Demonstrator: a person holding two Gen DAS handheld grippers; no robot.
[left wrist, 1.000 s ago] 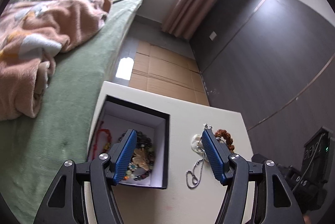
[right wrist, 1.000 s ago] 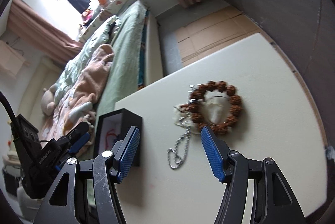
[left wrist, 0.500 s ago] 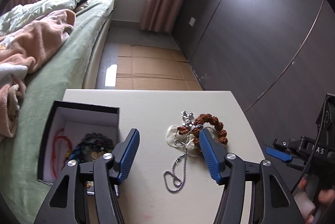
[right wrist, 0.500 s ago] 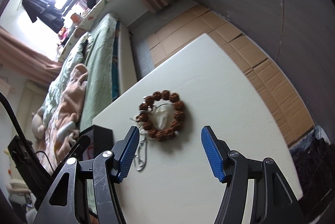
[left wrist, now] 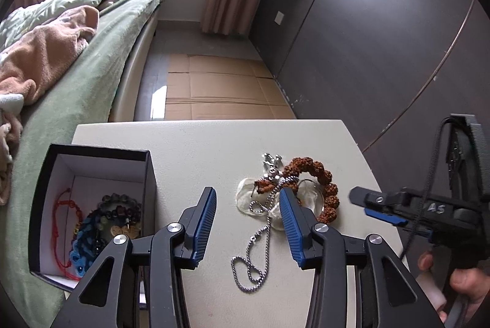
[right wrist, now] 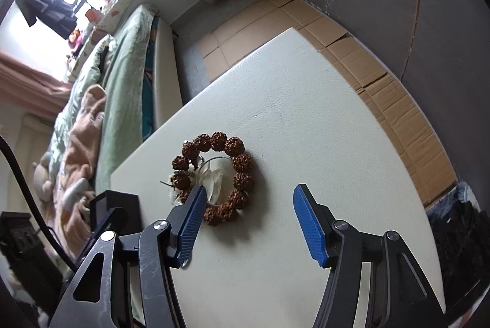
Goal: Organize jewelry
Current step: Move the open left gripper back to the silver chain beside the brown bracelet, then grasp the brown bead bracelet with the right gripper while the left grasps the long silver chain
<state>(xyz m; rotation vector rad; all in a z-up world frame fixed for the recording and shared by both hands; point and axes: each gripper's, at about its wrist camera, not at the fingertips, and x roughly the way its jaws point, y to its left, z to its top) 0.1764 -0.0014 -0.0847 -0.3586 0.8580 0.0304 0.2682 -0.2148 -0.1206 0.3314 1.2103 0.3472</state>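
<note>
My left gripper (left wrist: 246, 207) is angled down over the table (left wrist: 196, 150), jaws closing w/ nothing pinched yet; the silver chain (left wrist: 255, 239) lies on the tabletop in the gap between them. Going left to right in that view: green bed (left wrist: 85, 83) w/ a peach blanket (left wrist: 46, 49) along the table's left side, then the black box (left wrist: 92, 150) w/ white lining at the table's left edge. Inside it I see a red cord (left wrist: 59, 224), a dark bead bracelet (left wrist: 122, 205) and a blue piece (left wrist: 82, 239), bunched together. Next the chain, its top end tangled into the brown bead bracelet (left wrist: 321, 178), which sits on a pale translucent bag (left wrist: 248, 199). My left gripper's right finger covers part of that pile. Far right, my right gripper (right wrist: 246, 204) comes in, a hand (left wrist: 459, 282) on its grip. Its jaws are spread but closing, nothing between the pads; the left finger overlaps the bracelet's edge in the right wrist view, can't tell if it touches. Cardboard (left wrist: 220, 89) covers the floor beyond, dark wall panels (left wrist: 367, 37) on the right.
</note>
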